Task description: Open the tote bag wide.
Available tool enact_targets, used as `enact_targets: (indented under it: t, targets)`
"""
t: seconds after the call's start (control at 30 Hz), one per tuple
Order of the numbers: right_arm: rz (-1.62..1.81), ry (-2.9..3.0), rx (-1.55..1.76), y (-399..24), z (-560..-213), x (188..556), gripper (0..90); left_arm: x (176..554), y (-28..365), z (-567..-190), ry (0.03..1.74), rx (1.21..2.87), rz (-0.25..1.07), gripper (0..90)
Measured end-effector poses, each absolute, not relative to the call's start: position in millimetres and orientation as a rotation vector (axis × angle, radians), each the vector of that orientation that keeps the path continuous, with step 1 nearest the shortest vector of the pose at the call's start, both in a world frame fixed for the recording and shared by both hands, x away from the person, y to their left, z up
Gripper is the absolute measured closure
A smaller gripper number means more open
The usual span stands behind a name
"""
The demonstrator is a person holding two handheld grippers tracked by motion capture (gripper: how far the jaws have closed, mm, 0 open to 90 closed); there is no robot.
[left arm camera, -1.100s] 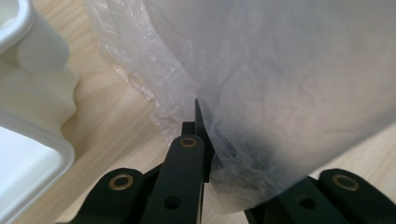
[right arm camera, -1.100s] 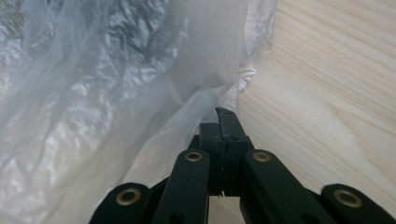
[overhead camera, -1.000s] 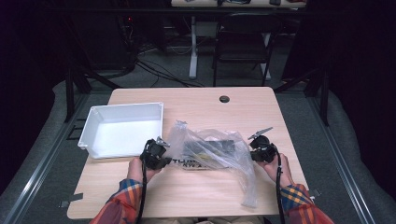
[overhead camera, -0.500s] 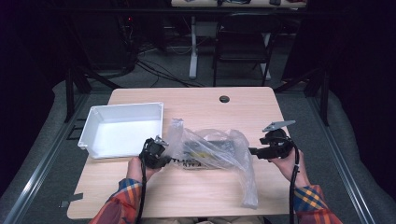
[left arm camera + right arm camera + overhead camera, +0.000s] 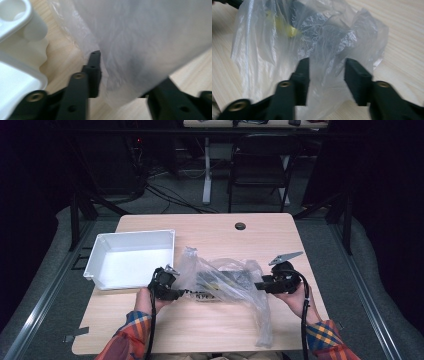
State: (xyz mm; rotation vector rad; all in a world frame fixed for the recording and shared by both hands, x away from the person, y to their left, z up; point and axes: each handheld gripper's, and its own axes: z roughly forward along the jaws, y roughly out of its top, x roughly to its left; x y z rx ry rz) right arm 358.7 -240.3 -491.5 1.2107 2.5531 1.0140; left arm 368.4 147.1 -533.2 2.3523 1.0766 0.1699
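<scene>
Straddling the plastic bag [image 5: 225,282] (film between them), both grippers' fingers stand parted.

Clear plastic bag [image 5: 225,282] between two grippers — white tray [image 5: 129,259] beside it

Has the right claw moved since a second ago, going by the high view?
Yes. The right claw has shifted right, away from the white rectangular plastic tray, its jaws just closing around the clear plastic bag.

The person is wearing plaid sleeves [image 5: 129,340] in red, orange and blue. Each hand is carrying a black gripper, the left gripper [image 5: 165,284] and right gripper [image 5: 276,281], trailing black cables, brass-coloured screws glinting on the jaws.
</scene>
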Motion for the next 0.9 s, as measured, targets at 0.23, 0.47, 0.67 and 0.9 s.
enact_targets:
  t: [0.23, 0.47, 0.67, 0.9]
  targets:
    - [0.978, 2.540, 1.213, -235.6, -501.8, 361.2, 86.2, 345.0, 153.3, -506.6, 1.075, 2.257, 0.225, 33.7]
    - [0.939, 2.511, 1.200, -232.7, -503.8, 365.0, 89.5, 324.6, 154.6, -479.1, 1.022, 2.103, 0.444, 36.2]
    - [0.941, 2.461, 1.222, -228.8, -508.4, 377.6, 90.0, 336.7, 140.8, -503.8, 0.971, 2.193, 0.364, 79.8]
    - [0.890, 2.420, 1.260, -227.7, -519.4, 390.9, 90.0, 352.9, 131.3, -527.8, 0.994, 2.306, 0.303, 89.6]
